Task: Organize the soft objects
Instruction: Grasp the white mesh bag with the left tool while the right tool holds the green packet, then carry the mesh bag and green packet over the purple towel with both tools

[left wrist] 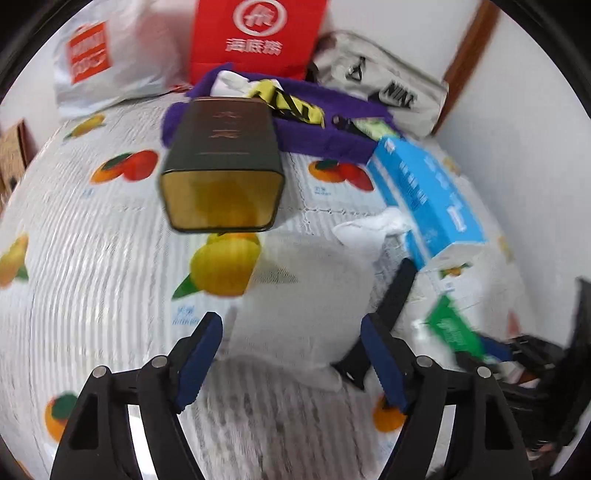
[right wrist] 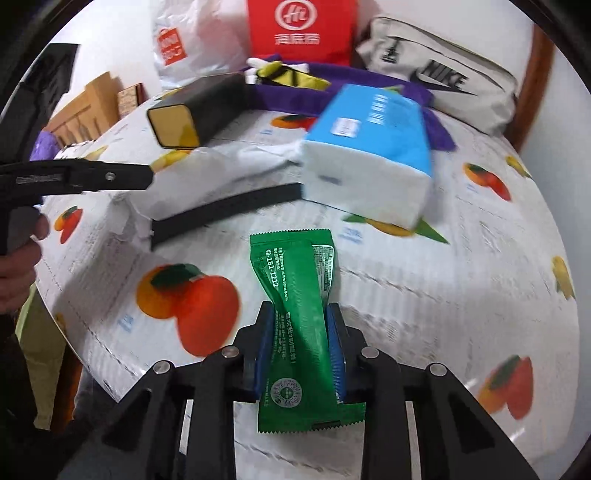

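A white cloth item [left wrist: 303, 306] with a black band [left wrist: 399, 291] lies on the fruit-print tabletop [left wrist: 92, 280]. My left gripper [left wrist: 290, 332] stands open over it, a blue pad on either side and neither pressing. In the right wrist view my right gripper [right wrist: 299, 321] is shut on a green foil packet [right wrist: 291, 273], which pokes forward over the table. The same white cloth [right wrist: 221, 166] and black band [right wrist: 225, 214] lie beyond it, with one of the left gripper's fingers [right wrist: 110, 176] reaching in from the left. The green packet [left wrist: 450, 328] also shows at lower right in the left wrist view.
A dark tin [left wrist: 221, 173] lies on its side ahead. A blue tissue pack [left wrist: 428, 199] rests to the right, against a purple fabric bin [left wrist: 325, 136] holding soft items. Behind stand a red paper bag [left wrist: 255, 33], a white plastic bag [left wrist: 96, 55] and a grey Nike bag [left wrist: 391, 85]. A person's hand [right wrist: 18, 266] is at left.
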A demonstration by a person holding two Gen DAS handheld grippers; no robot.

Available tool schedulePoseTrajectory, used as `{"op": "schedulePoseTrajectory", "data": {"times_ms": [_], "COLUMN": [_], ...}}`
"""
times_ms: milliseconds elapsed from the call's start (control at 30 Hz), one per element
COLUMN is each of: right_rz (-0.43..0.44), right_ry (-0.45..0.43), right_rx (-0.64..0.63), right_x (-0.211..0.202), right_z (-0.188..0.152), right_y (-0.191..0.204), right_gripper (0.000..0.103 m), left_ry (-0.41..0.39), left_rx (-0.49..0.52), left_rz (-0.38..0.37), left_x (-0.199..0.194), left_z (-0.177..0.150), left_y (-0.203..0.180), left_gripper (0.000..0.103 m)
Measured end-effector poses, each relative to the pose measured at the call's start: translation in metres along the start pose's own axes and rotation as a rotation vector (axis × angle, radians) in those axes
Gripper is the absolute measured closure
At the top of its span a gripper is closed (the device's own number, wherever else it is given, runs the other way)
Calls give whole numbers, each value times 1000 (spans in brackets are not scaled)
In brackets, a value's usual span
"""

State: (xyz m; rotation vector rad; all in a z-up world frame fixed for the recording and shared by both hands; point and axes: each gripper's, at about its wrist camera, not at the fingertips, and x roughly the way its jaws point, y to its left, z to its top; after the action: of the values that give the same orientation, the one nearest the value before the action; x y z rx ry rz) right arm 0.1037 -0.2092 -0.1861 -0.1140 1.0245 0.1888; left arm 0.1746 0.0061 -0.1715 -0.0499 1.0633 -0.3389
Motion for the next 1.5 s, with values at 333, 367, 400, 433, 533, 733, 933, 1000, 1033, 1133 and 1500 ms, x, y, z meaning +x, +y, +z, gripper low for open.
{"op": "schedulePoseTrajectory", "data": {"times_ms": [333, 367, 400, 433, 533, 733, 933, 1000, 1033, 1133, 1500], "right_rz": [-16, -12, -10, -10, -12, -9, -36, -32, -26, -13, 14], "right_ry": [-11, -13, -16, -18, -27, -46, -61, -61, -60, -56, -103], "right_rx": [74, 83, 91, 92, 93, 111, 99, 101, 107, 112, 96], "right_x": [3, 4, 6, 7, 9, 11, 11, 11, 10, 7, -19], "right_z": [-3, -2, 0, 1, 2, 4, 4, 4, 4, 4, 14], "right_y": [-25, -27, -28, -28, -28, -30, -26, -27, -28, -29, -25], "right_gripper": [74, 74, 74, 73, 71, 69, 71, 71, 72, 74, 74], "left_ry": [4, 10, 10, 7, -4, -47, -64, -60, -59, -66, -151], "left_rx": [99, 113, 124, 138, 152, 170, 137, 107, 95, 59, -1], "left_rz": [51, 63, 75, 87, 97, 123, 109, 80, 64, 35, -102], "left_x": [25, 29, 30, 31, 34, 30, 21, 18, 16, 7, -44], "left_z": [4, 5, 5, 5, 6, 4, 4, 4, 3, -1, -2], "left_y": [-19, -21, -22, -23, -25, -24, -13, -4, -1, 8, 12], "left_gripper": [7, 6, 5, 4, 4, 26, 86, 95, 96, 96, 96]}}
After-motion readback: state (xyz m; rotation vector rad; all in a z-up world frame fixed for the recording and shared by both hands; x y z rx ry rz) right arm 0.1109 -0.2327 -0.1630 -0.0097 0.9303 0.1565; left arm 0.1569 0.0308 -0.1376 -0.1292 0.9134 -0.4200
